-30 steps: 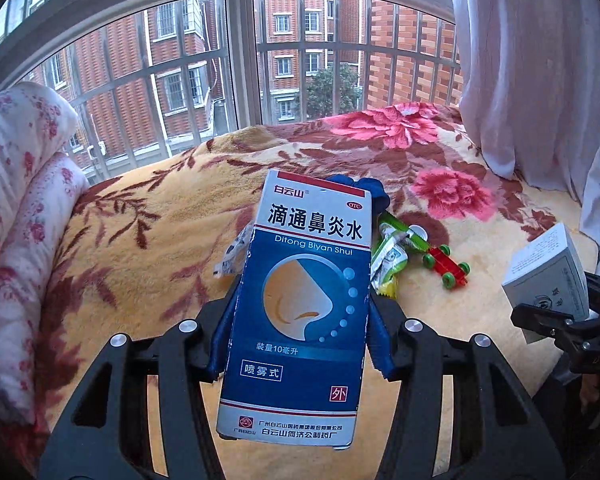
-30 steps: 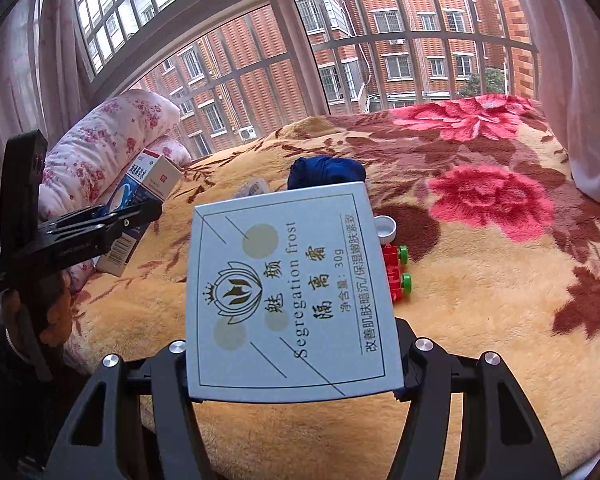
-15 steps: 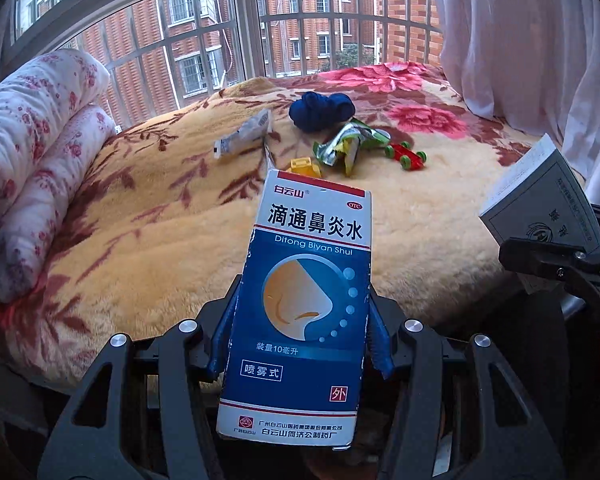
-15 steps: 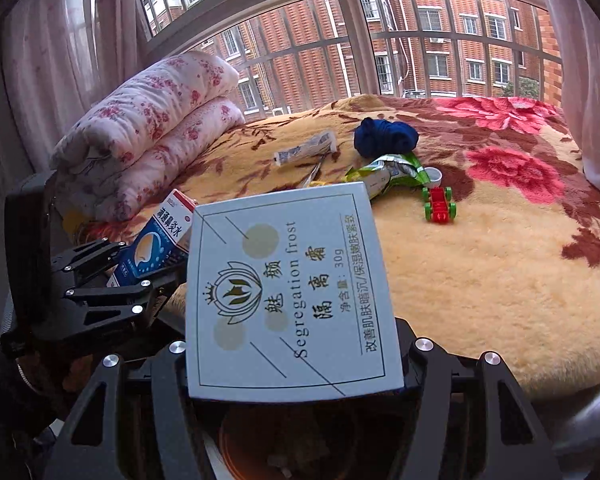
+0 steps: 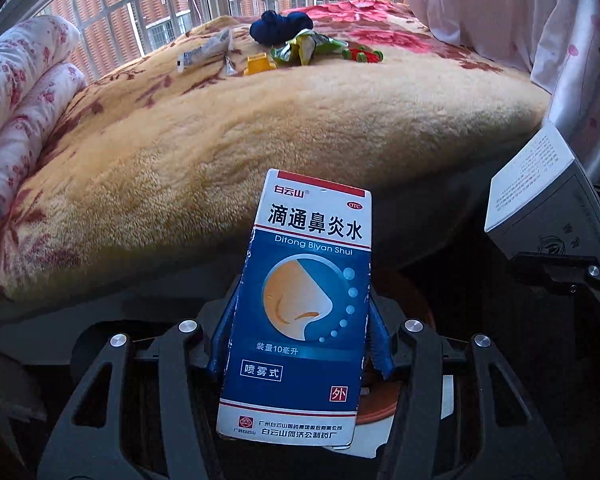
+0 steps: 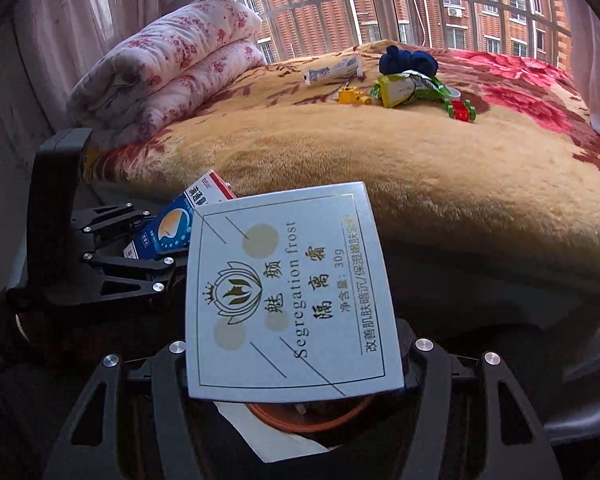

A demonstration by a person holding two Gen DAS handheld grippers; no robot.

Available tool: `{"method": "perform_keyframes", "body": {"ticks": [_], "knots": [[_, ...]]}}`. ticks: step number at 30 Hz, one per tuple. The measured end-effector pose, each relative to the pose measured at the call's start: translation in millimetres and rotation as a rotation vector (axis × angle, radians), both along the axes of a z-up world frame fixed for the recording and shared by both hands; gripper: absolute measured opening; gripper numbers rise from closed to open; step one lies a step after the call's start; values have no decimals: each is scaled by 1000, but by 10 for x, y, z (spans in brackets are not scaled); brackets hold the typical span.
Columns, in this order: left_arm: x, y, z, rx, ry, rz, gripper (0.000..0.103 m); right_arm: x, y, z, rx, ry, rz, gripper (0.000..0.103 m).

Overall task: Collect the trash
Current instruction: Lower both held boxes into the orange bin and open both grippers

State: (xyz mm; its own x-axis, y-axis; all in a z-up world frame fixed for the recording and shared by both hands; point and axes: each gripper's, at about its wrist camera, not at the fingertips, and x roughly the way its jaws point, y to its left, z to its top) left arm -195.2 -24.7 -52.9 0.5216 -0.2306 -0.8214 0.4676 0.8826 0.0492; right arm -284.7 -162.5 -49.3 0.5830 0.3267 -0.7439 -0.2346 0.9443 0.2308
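Both tongs have drawn back off the bed (image 5: pixel 300 132) and dipped, left tongs (image 5: pixel 300 344) pinching the blue box (image 5: pixel 300 312), right tongs (image 6: pixel 296 364) the white box (image 6: pixel 288 292), over an orange bin (image 6: pixel 312 416), apparently for dropping.

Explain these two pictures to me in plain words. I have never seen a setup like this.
No robot here: a person carries a handheld two-finger gripper in each hand, each with a fisheye camera looking along its fingers. So each picture is one gripper's own view.

The left gripper is clamped on a blue nasal spray box. The right gripper is clamped on a white cream box. Each view also catches the other gripper at its edge.

Both hang beside a bed with a flowered blanket, over an orange-rimmed bin. On the blanket lie a tube, a dark blue cloth bundle, a green wrapper, a yellow toy and a red toy car.
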Motion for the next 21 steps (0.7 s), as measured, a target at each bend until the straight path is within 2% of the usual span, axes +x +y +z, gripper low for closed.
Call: {"method": "perform_keyframes", "body": {"ticks": [5,10,16,21], "knots": [[20,-29,-392,47,101,-22,53,-27,54,-343,-49,83,28,61],[57,-123,-767,104,185,-62,53,78,78,-653,-54,158,55,61],[120,-181,-1006,140,244,-91,53,268,95,-984,-59,236,70,61],[234,-157,-1195,154,314,-78,53,396,104,-1177,-61,288,77,61]]}}
